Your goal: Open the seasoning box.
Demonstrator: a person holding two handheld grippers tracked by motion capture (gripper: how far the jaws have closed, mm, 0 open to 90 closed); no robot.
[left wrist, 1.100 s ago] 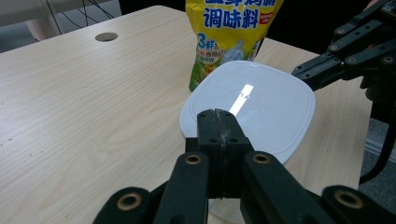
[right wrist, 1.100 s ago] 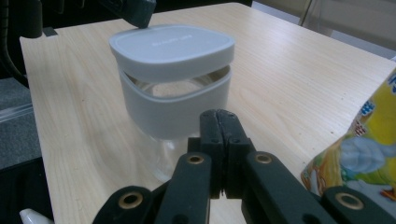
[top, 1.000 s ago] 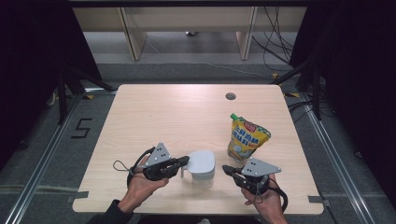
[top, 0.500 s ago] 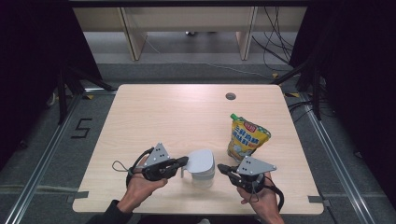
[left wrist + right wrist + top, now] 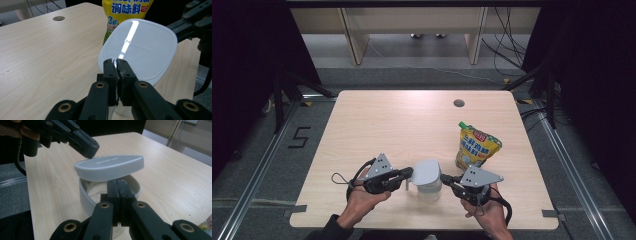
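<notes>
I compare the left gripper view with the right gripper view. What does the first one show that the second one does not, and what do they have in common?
The left gripper view gives the printed front of the yellow seasoning pouch and the round hole in the table. The right gripper view gives the inside of the white container, with pale contents, below the raised, tilted lid. Both share the lid and the left hand-held gripper, whose jaws have just been opening a little, with the lid's edge between them.

My matt black plastic tongs (image 5: 115, 65) pinch a smooth, glossy plastic lid (image 5: 140, 47); the table (image 5: 45, 50) is pale wood-grain.
</notes>
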